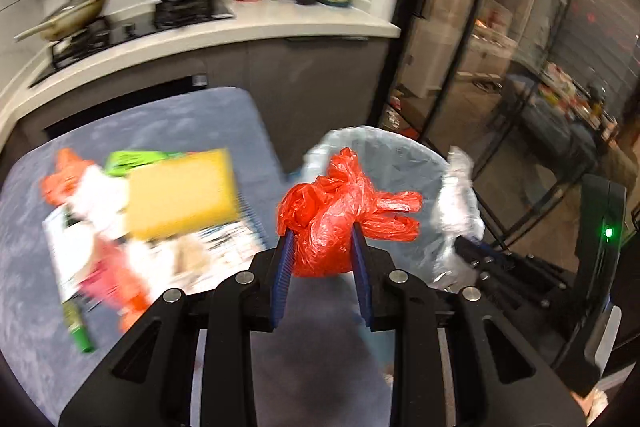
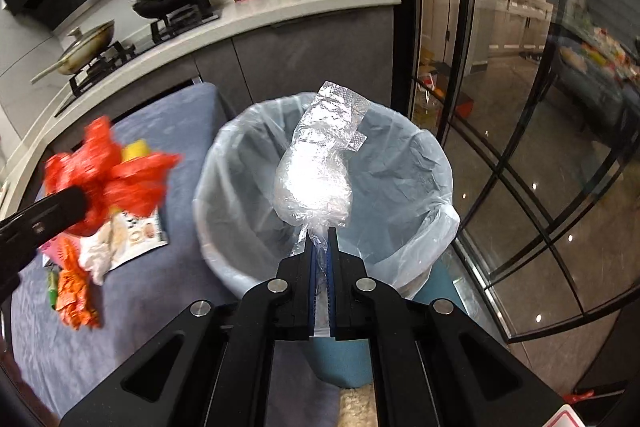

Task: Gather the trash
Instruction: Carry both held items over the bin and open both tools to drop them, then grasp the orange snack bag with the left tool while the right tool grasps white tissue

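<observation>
Your left gripper (image 1: pixel 322 243), matt black plastic with ribbed blue pads (image 1: pixel 282 267), clamps a glossy, crinkled red plastic bag (image 1: pixel 340 215). Your right gripper (image 2: pixel 321 239) pinches shiny, wrinkled clear plastic film (image 2: pixel 316 179). The bin's thin translucent plastic liner (image 2: pixel 404 167) looks creased; the grey-blue tablecloth (image 2: pixel 132 307) looks matt and soft.

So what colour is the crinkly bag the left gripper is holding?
Bright red bag, clearest in the left wrist view.

Open lined bin (image 2: pixel 400 187) mouth; litter pile (image 1: pixel 140 219) crowds the table (image 1: pixel 200 115).
</observation>
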Available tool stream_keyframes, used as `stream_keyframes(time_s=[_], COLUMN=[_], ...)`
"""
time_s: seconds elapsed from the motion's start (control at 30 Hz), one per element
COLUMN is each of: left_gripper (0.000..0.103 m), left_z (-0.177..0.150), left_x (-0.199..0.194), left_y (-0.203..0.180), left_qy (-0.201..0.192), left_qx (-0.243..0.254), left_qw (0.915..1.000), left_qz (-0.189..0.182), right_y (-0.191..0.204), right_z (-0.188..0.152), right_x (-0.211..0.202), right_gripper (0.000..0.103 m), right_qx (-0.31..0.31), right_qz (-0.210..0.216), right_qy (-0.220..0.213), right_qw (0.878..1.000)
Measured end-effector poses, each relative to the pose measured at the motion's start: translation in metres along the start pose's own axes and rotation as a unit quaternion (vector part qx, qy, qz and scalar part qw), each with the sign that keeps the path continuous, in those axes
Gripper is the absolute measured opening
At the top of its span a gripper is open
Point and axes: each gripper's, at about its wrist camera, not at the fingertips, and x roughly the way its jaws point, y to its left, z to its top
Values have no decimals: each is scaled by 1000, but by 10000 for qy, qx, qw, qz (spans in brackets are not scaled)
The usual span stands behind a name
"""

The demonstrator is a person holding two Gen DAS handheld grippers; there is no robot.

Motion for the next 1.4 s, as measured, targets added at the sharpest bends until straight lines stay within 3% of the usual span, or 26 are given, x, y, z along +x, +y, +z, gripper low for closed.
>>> stream_keyframes(time_s=[0.07,0.2,0.33,0.37,0.57,0.8,0.97,1.27,1.4], left_gripper=[27,27,30,34,59,60,61,61,70], left_z=[5,13,12,11,12,12,-3,-53,-74], left_x=[21,61,79,81,78,56,26,-19,-35], left_y=[-11,-24,-34,-36,-39,-23,-5,68,101], left_qy=[107,495,521,511,341,176,30,127,139], left_qx=[35,-67,88,136,170,-54,-151,-800,-1065], left_qw=[9999,9985,9985,9986,9992,9997,9986,9891,9828], left_qz=[36,-227,-128,-89,130,180,511,1232,1503], right_y=[-7,-14,-22,-23,-26,-17,-3,40,59], right_z=[4,7,10,10,14,9,2,-26,-38], right_x=[10,23,29,29,24,1,-23,-44,-49], right_gripper=[5,10,38,41,44,46,49,49,49], right_qx=[21,27,152,160,226,202,132,-195,-275], right_qz=[-28,-52,-62,-59,-85,-11,56,281,416], right_qy=[51,71,8,-23,-129,-276,-430,-365,-269], right_qw=[10000,10000,9999,9999,9996,9994,9990,9987,9984])
